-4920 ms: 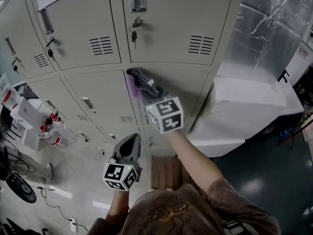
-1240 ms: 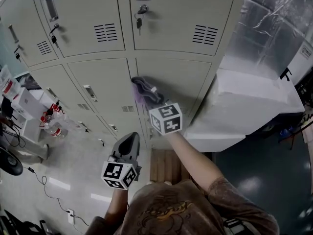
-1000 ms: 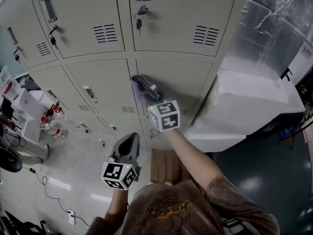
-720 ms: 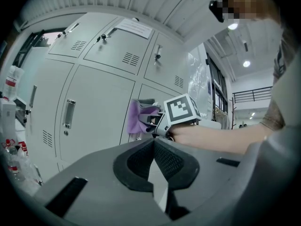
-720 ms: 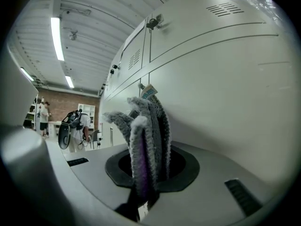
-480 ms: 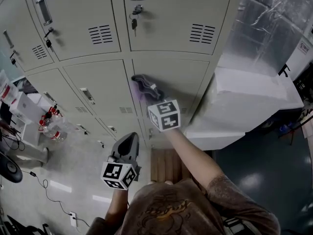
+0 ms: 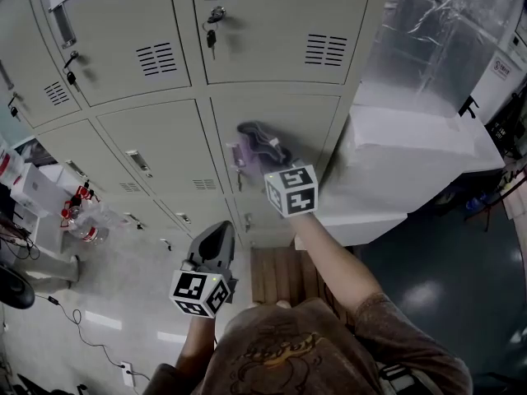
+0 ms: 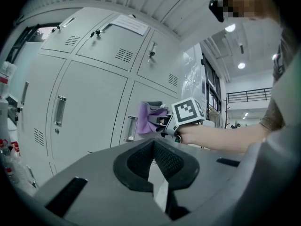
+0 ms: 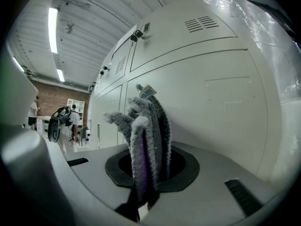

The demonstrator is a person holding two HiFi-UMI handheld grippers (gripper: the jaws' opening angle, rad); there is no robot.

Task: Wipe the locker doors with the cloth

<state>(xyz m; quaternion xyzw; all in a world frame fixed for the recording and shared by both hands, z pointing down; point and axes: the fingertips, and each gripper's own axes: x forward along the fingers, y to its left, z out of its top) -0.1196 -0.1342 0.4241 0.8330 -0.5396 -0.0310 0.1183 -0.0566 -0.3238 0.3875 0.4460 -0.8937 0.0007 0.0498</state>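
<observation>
A grey and purple cloth [image 7: 262,142] is pressed on a beige middle-row locker door [image 7: 309,118], just right of its handle [image 7: 236,158]. My right gripper [image 7: 273,163] is shut on the cloth, and its marker cube sits below. In the right gripper view the cloth [image 9: 146,126] stands folded up out of the jaws of the right gripper [image 9: 146,175], against the door [image 9: 211,98]. My left gripper [image 7: 221,234] hangs lower and to the left, away from the lockers, shut and holding nothing. The left gripper view shows the left gripper [image 8: 154,145] pointing towards the cloth [image 8: 149,118].
Keys [image 7: 211,38] hang from the upper locker's lock. A white covered block [image 7: 412,163] and a foil-wrapped panel [image 7: 428,48] stand right of the lockers. Bottles [image 7: 78,212] lie on the floor at left and a wooden board [image 7: 276,274] by my feet. People [image 9: 33,112] stand far off.
My right gripper has slid the cloth to the right across the door, from its left edge to past the handle. The left gripper has stayed where it was.
</observation>
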